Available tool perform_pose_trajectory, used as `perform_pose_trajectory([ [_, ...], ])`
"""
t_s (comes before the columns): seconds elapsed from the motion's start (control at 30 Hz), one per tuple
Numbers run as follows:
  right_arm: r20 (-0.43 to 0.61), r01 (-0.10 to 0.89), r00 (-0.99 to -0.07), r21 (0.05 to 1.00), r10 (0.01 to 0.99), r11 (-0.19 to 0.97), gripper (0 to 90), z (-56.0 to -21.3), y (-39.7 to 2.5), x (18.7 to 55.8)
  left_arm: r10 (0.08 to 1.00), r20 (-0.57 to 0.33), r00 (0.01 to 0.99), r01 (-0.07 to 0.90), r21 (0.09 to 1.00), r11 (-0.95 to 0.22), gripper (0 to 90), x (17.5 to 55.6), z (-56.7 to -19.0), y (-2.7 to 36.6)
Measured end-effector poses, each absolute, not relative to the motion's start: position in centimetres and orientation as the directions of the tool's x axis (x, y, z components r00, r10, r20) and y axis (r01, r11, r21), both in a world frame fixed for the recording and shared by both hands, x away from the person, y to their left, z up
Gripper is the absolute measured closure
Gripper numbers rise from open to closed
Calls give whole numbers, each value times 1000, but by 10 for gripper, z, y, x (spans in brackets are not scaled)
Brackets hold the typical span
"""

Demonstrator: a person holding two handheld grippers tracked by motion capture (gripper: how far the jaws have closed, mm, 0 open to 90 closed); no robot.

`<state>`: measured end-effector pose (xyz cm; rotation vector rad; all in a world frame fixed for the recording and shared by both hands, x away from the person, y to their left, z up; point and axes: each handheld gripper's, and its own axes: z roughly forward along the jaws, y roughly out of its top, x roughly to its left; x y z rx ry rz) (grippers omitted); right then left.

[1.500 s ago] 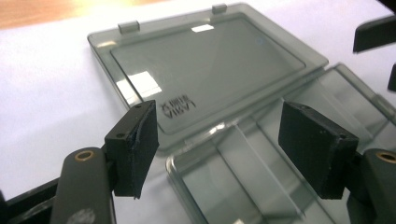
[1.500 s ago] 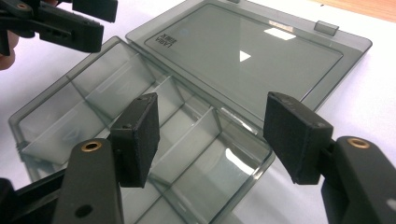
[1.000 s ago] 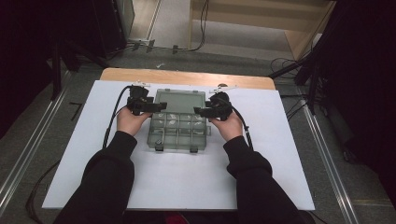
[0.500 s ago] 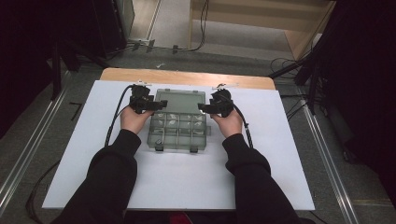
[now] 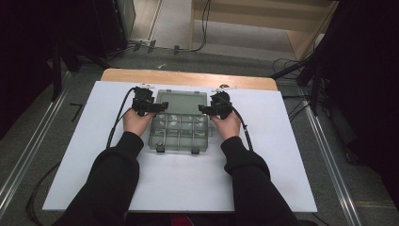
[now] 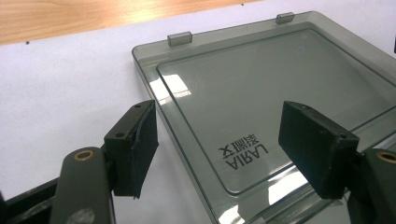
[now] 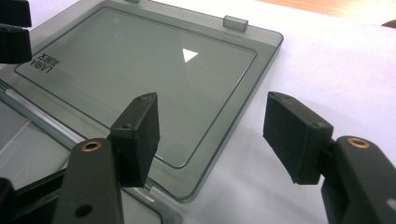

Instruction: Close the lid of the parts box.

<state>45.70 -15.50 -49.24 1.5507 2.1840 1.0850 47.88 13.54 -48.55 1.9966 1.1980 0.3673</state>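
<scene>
High view is showing a smoky transparent organizer box (image 5: 179, 126) lying open near the middle of the white worktop (image 5: 84, 155), with its lid (image 5: 181, 101) folded flat away from the person and the divided tray facing up. Two dark latches are sitting on the tray's near edge. The left gripper (image 5: 157, 107) is hovering at the box's left side, about where the lid is meeting the tray, and the right gripper (image 5: 203, 109) is mirroring it at the right side. Both hands are resting on the worktop just beside the box, and a black cable is trailing from each gripper.

Left gripper view is looking along its own jaws, which are standing wide apart with nothing between the pads; one pad is hanging over the bare white surface just outside the lid's edge, the other over the lid's panel. Printed lettering (image 6: 244, 151) is reading on the lid between them, and two small hinge tabs are showing on the lid's far rim, with a strip of wood beyond the white sheet.

Right gripper view is showing that gripper's jaws likewise spread, gripping nothing, straddling the lid's rounded corner: one pad over the panel, the other over the white surface. A bright triangular reflection (image 7: 189, 55) is glinting on the lid.
</scene>
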Motion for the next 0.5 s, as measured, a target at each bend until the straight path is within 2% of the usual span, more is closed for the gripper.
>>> perform_pose_trajectory([
  [0.2,210,709,-396,689,894,152,348,-496,-151,460,845,-143,515,637,724,-265,288,479,-489,132],
  [0.33,248,728,-391,672,886,134,331,-499,-150,462,851,-140,507,642,720,-264,287,480,-491,130],
  [0.5,241,738,-396,658,886,150,311,-501,-145,464,850,-170,498,664,705,-248,279,483,-496,131],
])
